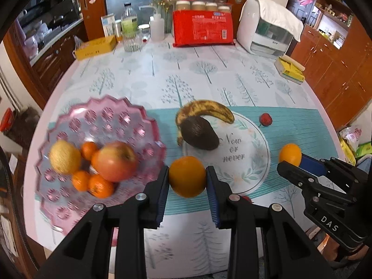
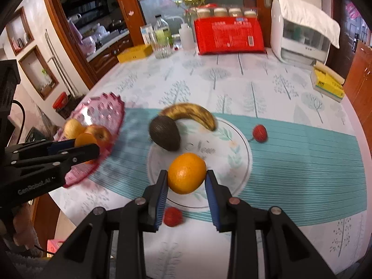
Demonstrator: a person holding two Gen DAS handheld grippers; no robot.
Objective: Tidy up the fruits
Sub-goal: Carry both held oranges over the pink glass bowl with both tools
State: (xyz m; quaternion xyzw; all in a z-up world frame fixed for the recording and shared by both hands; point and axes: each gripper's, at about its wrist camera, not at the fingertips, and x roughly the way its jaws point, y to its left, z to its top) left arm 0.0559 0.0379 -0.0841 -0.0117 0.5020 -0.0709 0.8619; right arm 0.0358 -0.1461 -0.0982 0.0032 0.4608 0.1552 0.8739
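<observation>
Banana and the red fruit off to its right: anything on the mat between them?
Nothing. In both wrist views the stretch of mat between the banana and the red fruit is bare, showing only the printed circle's rim.

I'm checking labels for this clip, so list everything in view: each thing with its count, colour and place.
fruit bowl: one, pink, table's left side
apple: one, red-yellow, in bowl
yellow fruit: one, in bowl, left of apple
small oranges: about four, in bowl
banana: one, browning yellow, on placemat
avocado: one, dark brown, against banana
red fruits: two, small, on the tablecloth
held oranges: two, one in each gripper
red package: one, table's far edge
white appliance: one, far right
yellow boxes: two, far left and right edge
left gripper: black, blue pads, shut on orange
right gripper: same, shut on orange
</observation>
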